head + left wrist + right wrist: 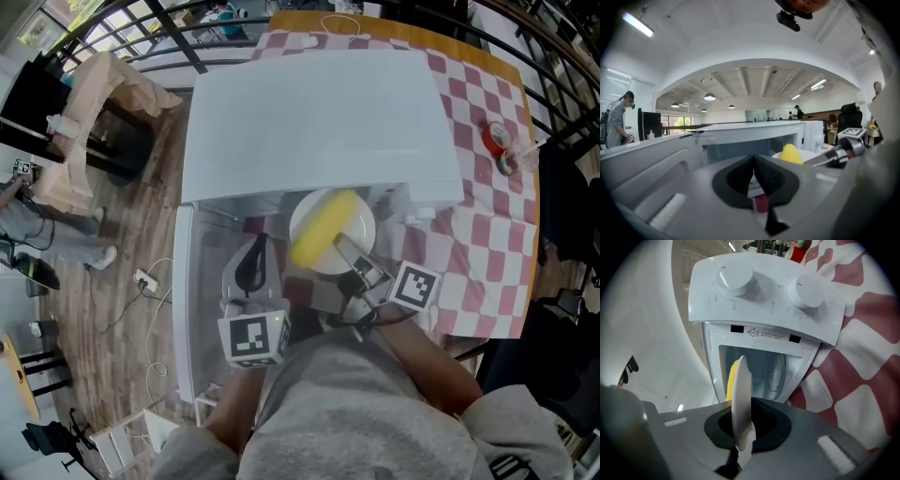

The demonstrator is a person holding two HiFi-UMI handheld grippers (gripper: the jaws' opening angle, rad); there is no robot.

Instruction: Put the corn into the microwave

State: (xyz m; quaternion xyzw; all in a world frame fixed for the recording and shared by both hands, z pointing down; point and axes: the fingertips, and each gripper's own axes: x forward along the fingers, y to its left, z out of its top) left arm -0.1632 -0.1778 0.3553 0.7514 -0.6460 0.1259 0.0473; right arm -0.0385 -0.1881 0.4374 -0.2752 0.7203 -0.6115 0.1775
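Grey sweatshirt (356, 403) is seen lowest in frame. Just above, the right hand-held gripper (342, 246) is clamped on the one white plate (364, 217). One corn cob (322, 227) lies on it, up-left of the tips, long axis running lower left to upper right, at the one open microwave's (319, 122) mouth. The left hand-held gripper (258, 246) is closed and empty, farther left.

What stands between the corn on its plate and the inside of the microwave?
Nothing visible. The door stands open at the left, and the right gripper holds the plate with the corn right before the open microwave.
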